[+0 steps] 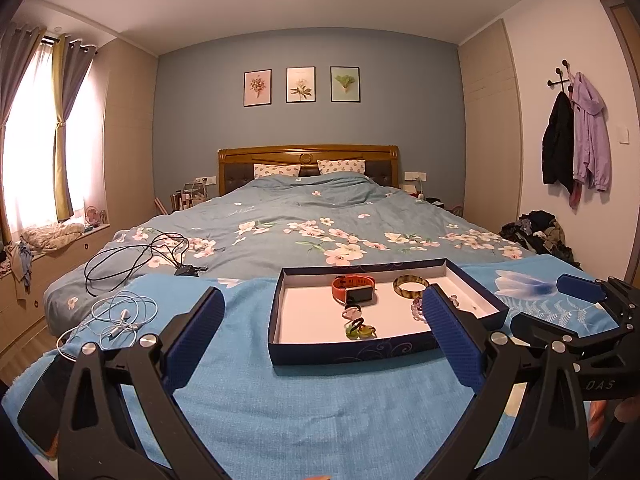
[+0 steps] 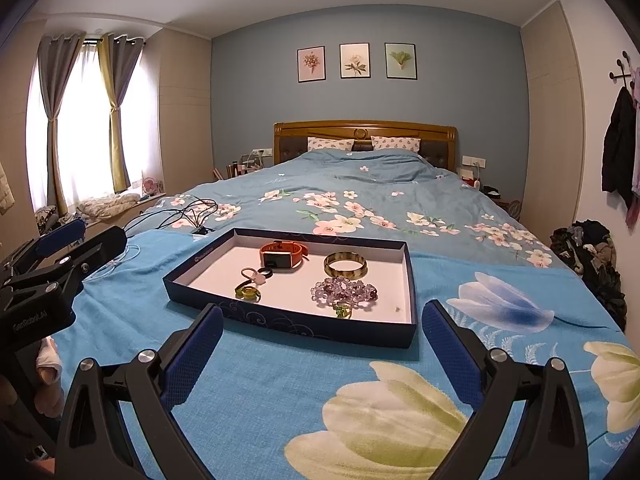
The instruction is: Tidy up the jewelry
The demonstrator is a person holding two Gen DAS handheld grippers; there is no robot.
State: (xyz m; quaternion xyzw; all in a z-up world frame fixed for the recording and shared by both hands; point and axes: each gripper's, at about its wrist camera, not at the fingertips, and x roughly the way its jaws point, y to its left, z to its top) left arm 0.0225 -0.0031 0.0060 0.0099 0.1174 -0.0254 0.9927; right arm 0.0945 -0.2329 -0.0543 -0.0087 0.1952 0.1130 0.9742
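Observation:
A shallow dark-blue box (image 2: 280,318) (image 1: 344,354) with a white floor lies on a blue floral towel at the foot of the bed. Inside it are an orange watch (image 2: 280,257) (image 1: 354,289), a striped bangle (image 2: 345,265) (image 1: 410,286), a purple bead bracelet (image 2: 344,291), a green ring (image 2: 343,310), and hair ties with a green ring (image 2: 248,292) (image 1: 359,330). My left gripper (image 1: 324,332) is open just before the box's near edge. My right gripper (image 2: 322,340) is open, also just short of the box. Each gripper shows in the other's view at the side.
Black cables (image 1: 136,258) and white earphones (image 1: 120,316) lie on the bed left of the box. The towel (image 2: 280,392) spreads wide in front. A clothes pile (image 2: 592,252) sits on the floor at right. Part of a hand (image 2: 46,364) holds the left gripper.

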